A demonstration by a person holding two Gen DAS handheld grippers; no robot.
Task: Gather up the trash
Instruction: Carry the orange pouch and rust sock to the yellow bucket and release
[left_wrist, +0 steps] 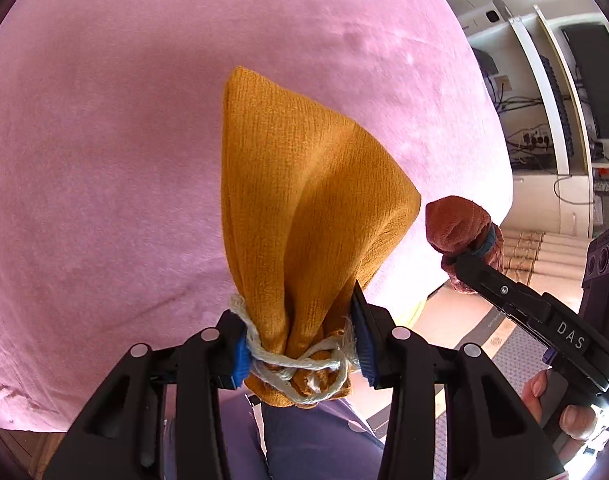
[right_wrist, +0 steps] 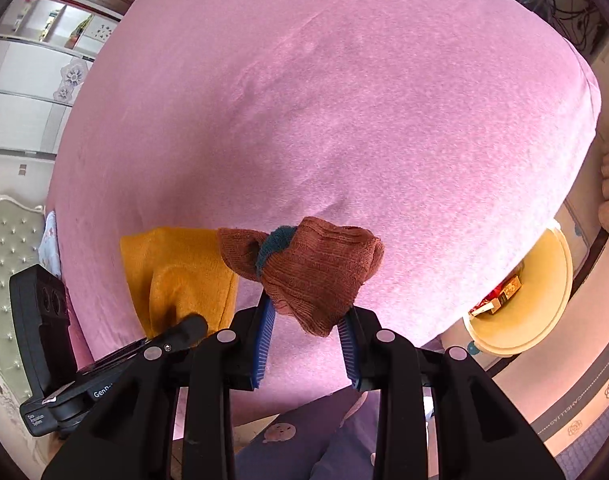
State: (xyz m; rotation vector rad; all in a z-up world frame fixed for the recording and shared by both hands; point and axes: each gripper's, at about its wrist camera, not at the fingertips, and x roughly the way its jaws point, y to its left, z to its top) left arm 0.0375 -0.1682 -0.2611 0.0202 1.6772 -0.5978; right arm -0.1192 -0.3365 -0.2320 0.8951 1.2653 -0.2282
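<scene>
- Left hand-held gripper (left_wrist: 302, 350) is pointing forward over the pink bed (left_wrist: 104, 140), and its blue pads (left_wrist: 240, 356) are pinching the tied neck of a mustard-yellow knit bundle (left_wrist: 304, 208), so it's holding that one.
- A whitish string (left_wrist: 292, 364) is wrapping around the neck right where the pads are squeezing, and the rest of the bundle is fanning out ahead of the fingers, above the bedspread.
- Right hand-held gripper (right_wrist: 306, 320) is sitting just beside the left one, also aimed across the bed, with its jaws closing narrow on a rust-brown knit bundle (right_wrist: 316, 276).
- That brown bundle has a dark teal band (right_wrist: 274, 246) cinching it, and it's sticking up past the fingertips, right in front of the camera.
- In the left wrist view the right gripper is coming in from the lower right, fingers of the person's hand (left_wrist: 560, 404) curling around its handle.
- The two bundles are hanging side by side, near each other; can't tell if they're actually touching.
- Below both grippers, purple trousers (right_wrist: 324, 440) are showing at the bed's near edge.
- Further right on the floor, a cream-yellow bin (right_wrist: 536, 300) is sitting by the bed's corner with red and orange packets (right_wrist: 502, 294) in it.
- Way back, white cabinets (right_wrist: 36, 92) and tangled cables (left_wrist: 520, 136) are lining the walls.
</scene>
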